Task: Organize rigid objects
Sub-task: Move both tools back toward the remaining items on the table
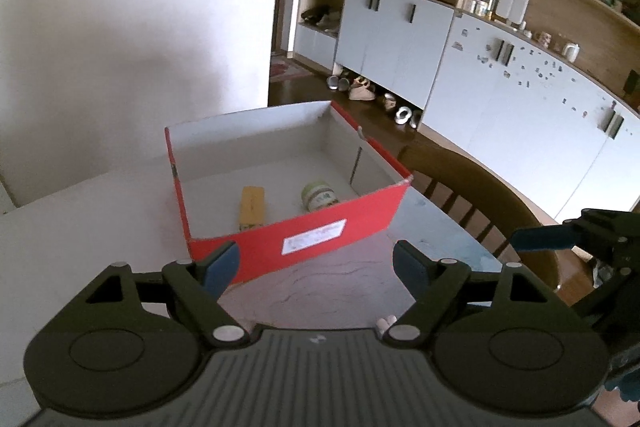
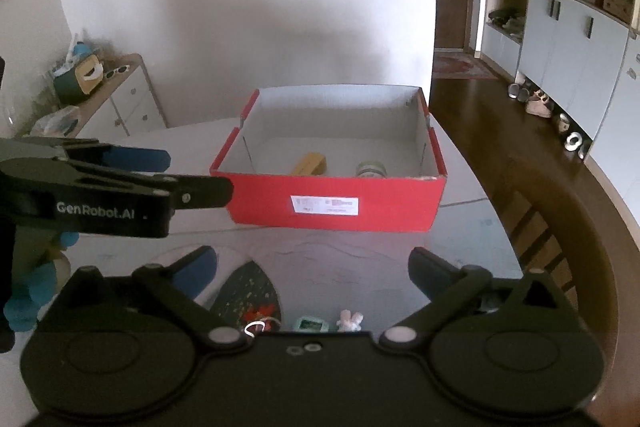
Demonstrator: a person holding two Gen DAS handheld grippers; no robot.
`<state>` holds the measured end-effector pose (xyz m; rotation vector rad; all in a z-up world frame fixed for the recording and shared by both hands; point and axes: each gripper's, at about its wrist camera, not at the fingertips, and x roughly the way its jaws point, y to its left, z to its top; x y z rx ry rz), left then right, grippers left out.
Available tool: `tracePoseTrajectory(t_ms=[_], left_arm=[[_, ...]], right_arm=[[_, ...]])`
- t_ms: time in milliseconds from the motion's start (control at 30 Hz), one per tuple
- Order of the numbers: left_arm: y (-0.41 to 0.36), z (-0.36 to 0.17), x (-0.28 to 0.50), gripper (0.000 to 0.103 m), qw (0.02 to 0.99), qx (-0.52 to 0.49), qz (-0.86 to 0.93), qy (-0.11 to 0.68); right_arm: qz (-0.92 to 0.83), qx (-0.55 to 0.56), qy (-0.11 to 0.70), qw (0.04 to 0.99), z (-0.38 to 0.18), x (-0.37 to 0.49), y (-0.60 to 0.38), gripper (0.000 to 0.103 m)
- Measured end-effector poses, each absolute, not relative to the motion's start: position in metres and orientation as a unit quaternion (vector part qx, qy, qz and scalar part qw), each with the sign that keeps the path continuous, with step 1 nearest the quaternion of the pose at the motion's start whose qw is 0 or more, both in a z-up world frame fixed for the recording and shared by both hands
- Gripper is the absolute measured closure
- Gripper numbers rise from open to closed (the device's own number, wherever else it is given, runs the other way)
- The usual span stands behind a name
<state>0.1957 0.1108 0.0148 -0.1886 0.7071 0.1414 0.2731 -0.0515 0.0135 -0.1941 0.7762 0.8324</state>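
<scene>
- Presently, both grippers are held short of the red box [image 2: 332, 203], on its near side: left gripper [image 1: 316, 267] with jaws well apart and nothing between them; right gripper [image 2: 312, 267] spread wider, also empty.
- Inside the box, a yellow carton [image 1: 252, 207] and a small jar [image 1: 318, 195] are seen lying on the floor, near the front wall, slightly apart.
- Small items [image 2: 308, 325] are left on the table [image 1: 340, 287] in front of the box, just under the right gripper, beside a dark patterned mat [image 2: 248, 291]. These are judged still to be sorted; what they are cannot be told.
- Risk: the two grippers sit close side by side; a crossing reach could knock them together.
- Risk: the box is light card and near the table's edge beside a chair [image 1: 480, 195]; a nudge on the front wall could slide it.
- Risk: tiny items may be pinched off-centre and flicked away.
</scene>
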Motion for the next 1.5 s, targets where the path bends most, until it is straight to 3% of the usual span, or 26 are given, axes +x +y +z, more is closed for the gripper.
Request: tracePoseTrajectory(t_ms=[633,967,1033,1500], left_arm=[[0.073,-0.029,0.144,0.019,0.934,-0.056,0.046,0.351],[0.053,-0.087,0.127,0.019,0.919,-0.054,0.017,0.391],[0.050,-0.097,0.125,0.019,0.915,-0.055,0.013,0.400],[0.038,-0.139,0.127,0.019,0.895,-0.047,0.009,0.444]], right_arm=[[0.367,-0.081,0.371,0.849,-0.034,0.220,-0.107,0.001],[0.323,-0.053,0.431,0.840,-0.080,0.214,-0.130,0.011],[0.331,-0.065,0.432,0.836,-0.085,0.211,-0.131,0.015],[0.420,-0.194,0.412,0.785,-0.107,0.180,-0.104,0.017]])
